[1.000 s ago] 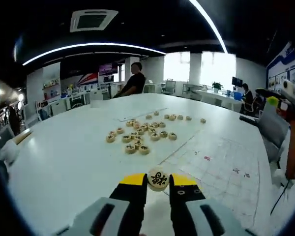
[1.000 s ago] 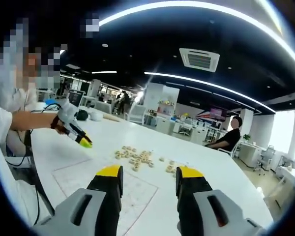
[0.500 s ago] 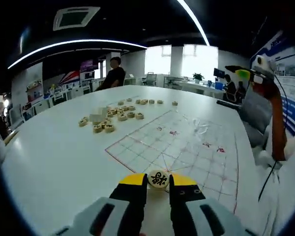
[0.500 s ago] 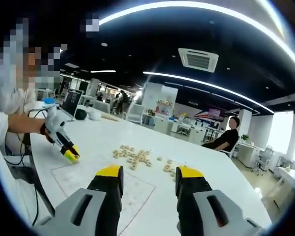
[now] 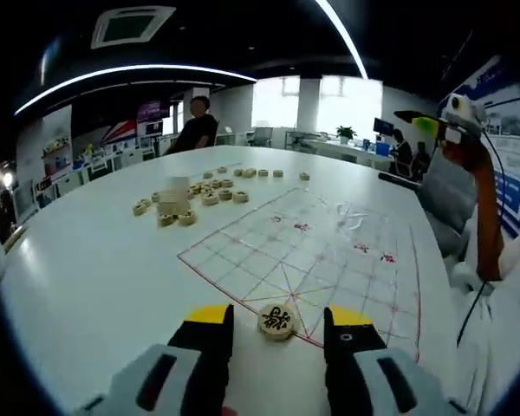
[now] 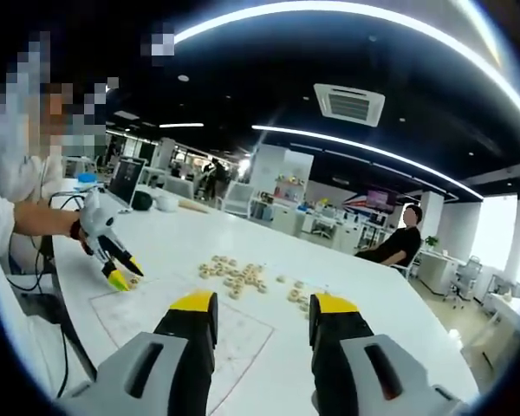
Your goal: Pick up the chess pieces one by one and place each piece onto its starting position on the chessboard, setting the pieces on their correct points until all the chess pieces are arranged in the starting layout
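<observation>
Left gripper sat low over the near edge of the chessboard, a thin sheet with red grid lines on the white counter. Jaws were spread, yellow tips either side of a round wooden chess piece with a black character, not touching it. Piece lay flat on the board's near edge line, at the foot of the diagonal cross. Loose pile of chess pieces lay on the counter beyond the board's far left corner, a few more strung out to its right. A seated person in black was at the far end of the counter. At the right edge, the right gripper was raised well above the board.

In the right gripper view, the left gripper showed at left, held by a hand, tips down at the board corner with a piece just beside them. Pile of pieces lay mid-counter. Right gripper hung in the air above the counter, jaws wide apart and gripping nothing. Person in black sat at far right.
</observation>
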A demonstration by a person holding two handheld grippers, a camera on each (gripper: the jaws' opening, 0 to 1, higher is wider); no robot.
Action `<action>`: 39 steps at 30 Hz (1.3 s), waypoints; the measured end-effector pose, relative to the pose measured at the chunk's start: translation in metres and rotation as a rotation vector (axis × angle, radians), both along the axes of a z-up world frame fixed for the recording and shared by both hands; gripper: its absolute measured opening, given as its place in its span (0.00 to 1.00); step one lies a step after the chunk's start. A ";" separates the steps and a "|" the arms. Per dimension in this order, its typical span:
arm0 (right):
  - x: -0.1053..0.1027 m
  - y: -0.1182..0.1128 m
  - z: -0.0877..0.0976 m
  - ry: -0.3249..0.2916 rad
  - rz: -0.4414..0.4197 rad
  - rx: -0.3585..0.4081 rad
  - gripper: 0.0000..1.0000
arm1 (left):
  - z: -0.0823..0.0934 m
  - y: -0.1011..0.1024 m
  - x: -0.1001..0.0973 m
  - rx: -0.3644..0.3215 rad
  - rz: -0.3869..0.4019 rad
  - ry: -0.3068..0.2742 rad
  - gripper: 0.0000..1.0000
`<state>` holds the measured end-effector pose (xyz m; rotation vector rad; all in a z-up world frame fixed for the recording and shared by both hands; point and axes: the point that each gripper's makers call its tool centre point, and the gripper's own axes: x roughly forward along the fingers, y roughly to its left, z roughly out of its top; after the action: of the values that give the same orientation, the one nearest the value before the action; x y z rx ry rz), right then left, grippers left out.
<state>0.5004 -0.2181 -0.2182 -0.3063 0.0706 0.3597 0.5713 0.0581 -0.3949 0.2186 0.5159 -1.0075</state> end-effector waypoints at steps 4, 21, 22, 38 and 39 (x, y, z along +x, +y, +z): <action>0.000 0.000 -0.001 0.003 0.001 0.000 0.43 | 0.013 0.004 0.008 -0.030 0.029 -0.025 0.47; 0.000 -0.003 0.000 -0.002 -0.010 0.002 0.42 | 0.036 0.013 0.066 -0.031 0.124 -0.089 0.47; 0.000 -0.003 0.000 -0.001 -0.010 0.001 0.42 | 0.036 0.013 0.070 -0.017 0.127 -0.100 0.47; 0.000 -0.006 0.000 0.001 -0.015 -0.003 0.42 | 0.019 -0.005 0.139 0.083 0.172 -0.124 0.47; 0.000 -0.006 0.000 0.001 -0.016 -0.003 0.42 | 0.019 -0.004 0.146 0.085 0.182 -0.123 0.47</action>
<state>0.5000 -0.2238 -0.2186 -0.3080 0.0741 0.3443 0.7171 0.0542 -0.3759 0.3022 0.4577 -0.7903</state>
